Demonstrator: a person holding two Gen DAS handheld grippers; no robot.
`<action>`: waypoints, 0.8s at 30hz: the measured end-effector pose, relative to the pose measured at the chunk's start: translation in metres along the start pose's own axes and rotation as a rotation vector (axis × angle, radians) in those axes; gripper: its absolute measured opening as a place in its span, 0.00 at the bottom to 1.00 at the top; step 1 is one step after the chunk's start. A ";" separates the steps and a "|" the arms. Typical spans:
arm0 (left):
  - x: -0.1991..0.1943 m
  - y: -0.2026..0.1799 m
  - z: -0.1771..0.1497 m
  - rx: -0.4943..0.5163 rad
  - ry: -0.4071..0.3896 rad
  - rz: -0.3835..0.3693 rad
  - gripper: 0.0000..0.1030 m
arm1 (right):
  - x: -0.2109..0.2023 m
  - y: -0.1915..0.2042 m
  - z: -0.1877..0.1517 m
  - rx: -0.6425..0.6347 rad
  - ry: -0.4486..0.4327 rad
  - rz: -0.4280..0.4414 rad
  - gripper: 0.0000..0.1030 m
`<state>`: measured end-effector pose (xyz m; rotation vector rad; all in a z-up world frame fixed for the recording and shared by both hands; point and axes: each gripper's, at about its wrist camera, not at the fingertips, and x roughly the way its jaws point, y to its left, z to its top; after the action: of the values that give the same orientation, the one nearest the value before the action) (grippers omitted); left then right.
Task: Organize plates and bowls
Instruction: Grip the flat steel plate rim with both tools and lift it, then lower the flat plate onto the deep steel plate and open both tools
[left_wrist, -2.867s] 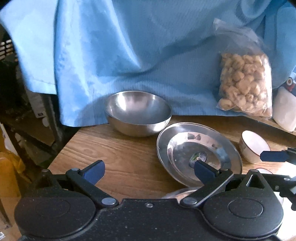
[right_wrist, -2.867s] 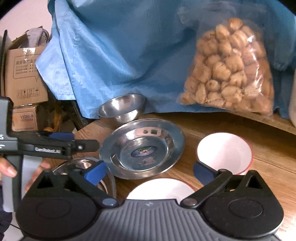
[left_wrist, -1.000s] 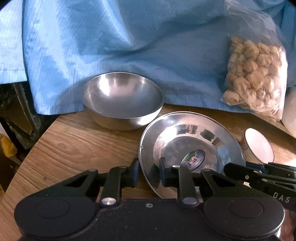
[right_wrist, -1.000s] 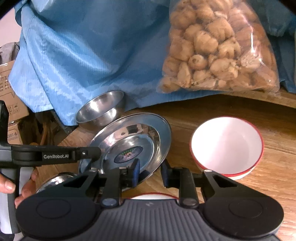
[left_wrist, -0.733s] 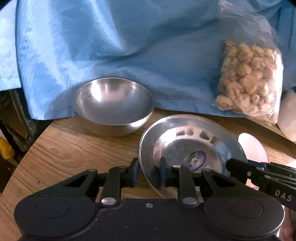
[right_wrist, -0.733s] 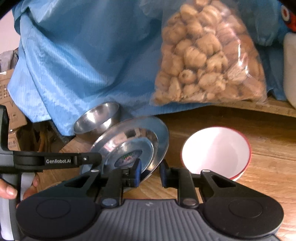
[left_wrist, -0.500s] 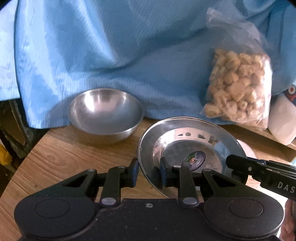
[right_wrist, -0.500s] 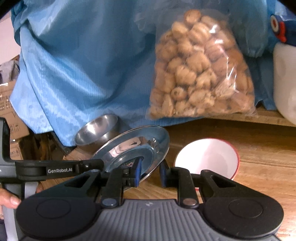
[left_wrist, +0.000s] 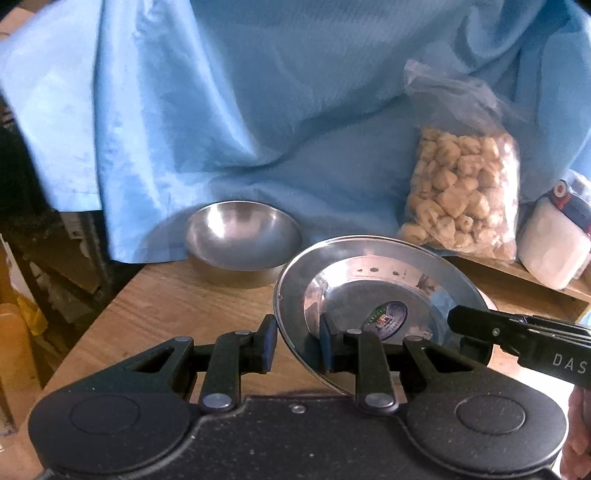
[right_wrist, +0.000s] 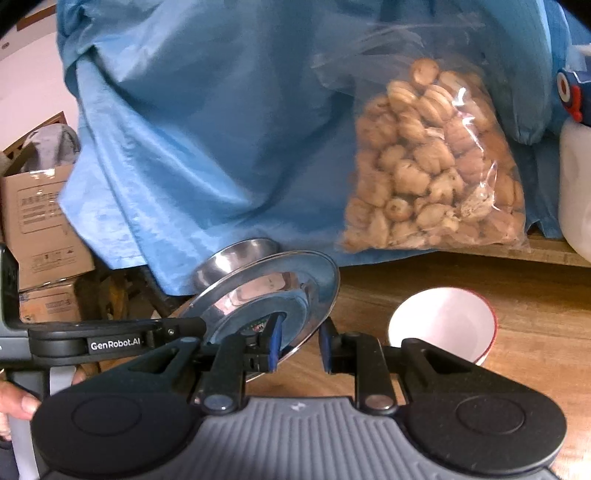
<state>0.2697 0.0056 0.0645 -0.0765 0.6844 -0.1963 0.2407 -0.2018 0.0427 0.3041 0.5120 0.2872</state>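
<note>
Holding the steel plate (left_wrist: 376, 291) with both my grippers, I have it up off the wooden table (left_wrist: 177, 295), tipped a little. My left gripper (left_wrist: 297, 343) pinches the plate's near rim, one pad outside and one pad inside. My right gripper (right_wrist: 299, 341) pinches the rim on the other side the same way. The steel bowl (left_wrist: 242, 236) sits on the table just behind the plate, by the blue cloth (left_wrist: 258, 110). The white bowl (right_wrist: 443, 325) with the red edge sits on the table to the right.

I think the plate could slip, because it is shiny and smooth and I only hold thin bits of its rim. If my two hands pull apart or twist in different ways, one side could pop out. Then the plate would swing down and bang the steel bowl or the table. It could also bump the bag of snacks (right_wrist: 428, 166) if I go too far back.
</note>
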 end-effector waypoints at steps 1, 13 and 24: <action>-0.006 0.000 -0.002 0.004 -0.003 0.001 0.26 | -0.003 0.003 -0.002 -0.001 -0.001 0.004 0.24; -0.070 0.015 -0.043 -0.021 0.000 0.032 0.26 | -0.045 0.047 -0.035 -0.036 0.018 0.060 0.25; -0.084 0.038 -0.074 -0.043 0.051 0.023 0.26 | -0.046 0.074 -0.065 -0.073 0.088 0.077 0.25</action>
<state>0.1648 0.0594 0.0546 -0.1052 0.7398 -0.1617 0.1541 -0.1361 0.0348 0.2414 0.5764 0.3946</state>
